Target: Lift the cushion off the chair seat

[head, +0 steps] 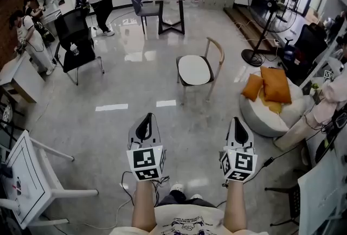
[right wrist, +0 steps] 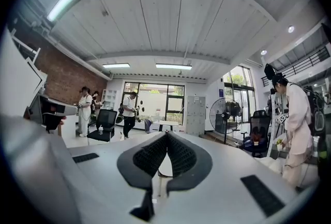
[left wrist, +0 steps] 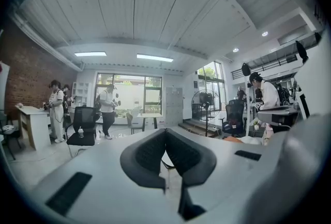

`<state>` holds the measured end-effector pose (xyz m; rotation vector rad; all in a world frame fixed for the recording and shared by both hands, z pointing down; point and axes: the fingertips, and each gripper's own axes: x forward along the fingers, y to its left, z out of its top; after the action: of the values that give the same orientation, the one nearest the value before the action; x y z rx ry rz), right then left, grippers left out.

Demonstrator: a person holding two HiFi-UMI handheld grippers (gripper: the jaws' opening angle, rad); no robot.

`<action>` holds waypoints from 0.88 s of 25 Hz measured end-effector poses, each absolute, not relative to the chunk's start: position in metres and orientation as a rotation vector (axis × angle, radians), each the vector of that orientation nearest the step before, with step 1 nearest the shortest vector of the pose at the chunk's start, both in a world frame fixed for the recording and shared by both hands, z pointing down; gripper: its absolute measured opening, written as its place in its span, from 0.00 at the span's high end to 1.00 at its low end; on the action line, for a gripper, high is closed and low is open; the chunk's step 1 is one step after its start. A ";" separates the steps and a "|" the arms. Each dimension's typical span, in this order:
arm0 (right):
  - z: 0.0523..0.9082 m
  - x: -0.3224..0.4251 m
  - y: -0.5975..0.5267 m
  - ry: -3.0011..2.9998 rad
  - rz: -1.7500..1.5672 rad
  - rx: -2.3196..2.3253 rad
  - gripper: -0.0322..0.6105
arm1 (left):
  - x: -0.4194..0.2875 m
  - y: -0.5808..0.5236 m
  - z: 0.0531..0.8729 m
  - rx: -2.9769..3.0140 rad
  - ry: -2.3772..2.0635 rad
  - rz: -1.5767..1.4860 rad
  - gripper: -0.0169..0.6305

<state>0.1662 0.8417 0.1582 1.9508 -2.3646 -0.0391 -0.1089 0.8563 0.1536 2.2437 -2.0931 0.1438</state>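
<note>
white and smooth, the cushion (head: 194, 69) lies flat on the seat of the chair (head: 216, 52), an oval pad that fills the seat inside the curved wooden backrest. whether it is a loose pad or part of the seat i cannot tell from this far off. it looks thin and light, with no crease showing, and nothing rests on it.

the task has not yet reached the cushion: this is the approach. the left hand-held gripper (head: 147, 118) and the right hand-held gripper (head: 237, 120) are both held out about level on the near side of the chair, well apart from it, 1 to each side of its line. each has its 2 jaws pressed together, dark pads meeting at the tip, with nothing between them, and both gripper views show the same.

the next move, as i judge it, is to close the gap to the chair, part the jaws, and bring 1 or both to the cushion's near edge, where 1 jaw can slip under the rim and the other come down on top. a thin pad gives little to bite on, and a grip at 1 side only may let it droop or slide.

the 2 orange pillows (head: 269, 86) on the pale pouf (head: 259, 118), off the chair's backrest side, lie on no chair seat, so i take them to be no part of this.
</note>
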 end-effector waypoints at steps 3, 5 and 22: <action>0.164 0.162 0.834 -2.358 -0.035 1.946 0.93 | -0.112 0.847 0.159 2.248 -2.082 0.147 0.95; 0.168 0.159 0.830 -2.354 -0.023 1.950 0.93 | -0.114 0.841 0.161 2.254 -2.074 0.151 0.95; 0.217 0.135 0.744 -2.344 0.135 1.902 0.69 | -0.141 0.756 0.213 2.191 -1.995 0.232 0.68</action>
<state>0.1350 0.7441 0.2169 1.9021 -2.3439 0.1351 -0.1412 0.7558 0.2132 2.1908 -1.9947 0.2318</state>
